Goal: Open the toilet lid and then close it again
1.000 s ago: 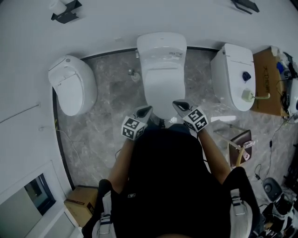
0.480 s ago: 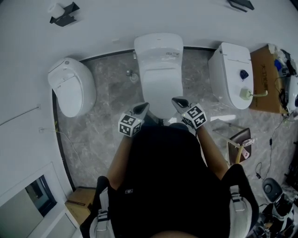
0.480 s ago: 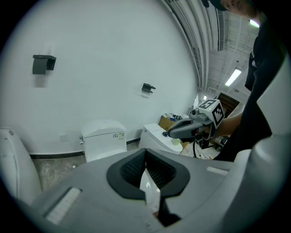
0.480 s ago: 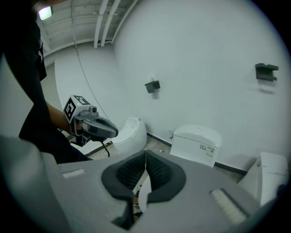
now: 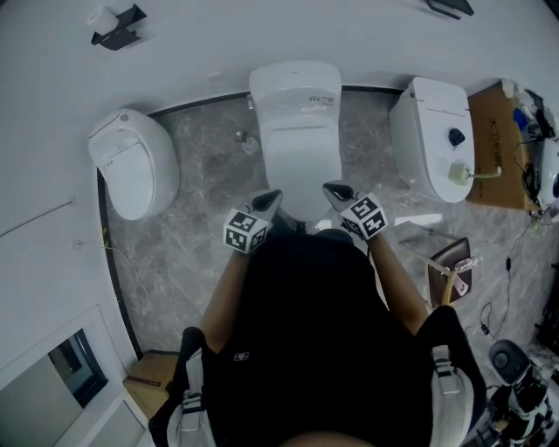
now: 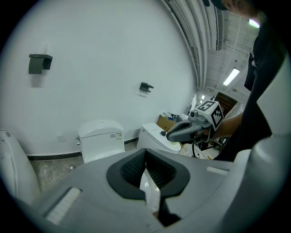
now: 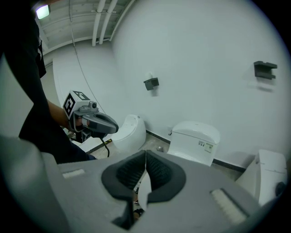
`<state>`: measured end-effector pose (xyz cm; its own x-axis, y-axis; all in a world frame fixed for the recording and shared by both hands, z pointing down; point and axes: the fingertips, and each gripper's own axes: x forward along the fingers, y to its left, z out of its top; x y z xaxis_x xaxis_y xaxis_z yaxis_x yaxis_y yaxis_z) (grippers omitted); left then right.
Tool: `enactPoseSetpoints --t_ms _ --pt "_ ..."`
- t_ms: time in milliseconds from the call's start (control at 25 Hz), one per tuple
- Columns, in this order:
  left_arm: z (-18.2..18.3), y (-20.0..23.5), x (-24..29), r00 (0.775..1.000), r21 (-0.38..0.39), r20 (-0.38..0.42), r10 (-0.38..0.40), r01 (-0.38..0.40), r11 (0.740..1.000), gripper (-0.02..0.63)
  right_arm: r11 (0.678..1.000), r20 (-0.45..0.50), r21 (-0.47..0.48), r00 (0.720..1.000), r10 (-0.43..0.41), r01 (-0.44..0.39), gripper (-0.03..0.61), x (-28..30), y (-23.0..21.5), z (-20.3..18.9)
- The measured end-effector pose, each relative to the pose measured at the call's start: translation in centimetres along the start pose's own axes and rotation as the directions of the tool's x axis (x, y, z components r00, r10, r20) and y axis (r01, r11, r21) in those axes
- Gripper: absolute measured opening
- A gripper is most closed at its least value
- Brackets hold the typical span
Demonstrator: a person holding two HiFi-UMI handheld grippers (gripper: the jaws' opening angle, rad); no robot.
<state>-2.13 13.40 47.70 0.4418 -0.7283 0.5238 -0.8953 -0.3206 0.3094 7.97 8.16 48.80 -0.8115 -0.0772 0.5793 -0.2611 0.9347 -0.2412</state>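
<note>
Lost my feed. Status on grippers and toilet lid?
Left gripper shut, empty. Right gripper shut, empty. White oval toilet lid down. Nothing blocking.

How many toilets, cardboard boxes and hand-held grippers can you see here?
Toilets: 3, left, middle, right
Cardboard boxes: 2
Hand-held grippers: 2, left, right
Total: 7

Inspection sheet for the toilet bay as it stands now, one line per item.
Surface: grey marble floor, curved white wall behind.
Job's things: middle white tank toilet; its lid appears down.
Clutter: brown cardboard boxes at right and lower left.
Grippers: left gripper and right gripper, jaws shut, empty, over the lid's front.
Cables: black cables on the floor at right.
Surroundings: rounded white toilet at left, white tankless toilet at right, black wall bracket.
</note>
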Motion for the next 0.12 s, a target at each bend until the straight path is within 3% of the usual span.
enactPoseSetpoints --t_ms 120 --pt "-0.05 -0.46 0.10 1.000 0.005 0.003 -0.003 0.003 1.000 0.011 1.000 -0.004 0.002 1.000 -0.002 0.002 0.005 -0.35 -0.08 -0.48"
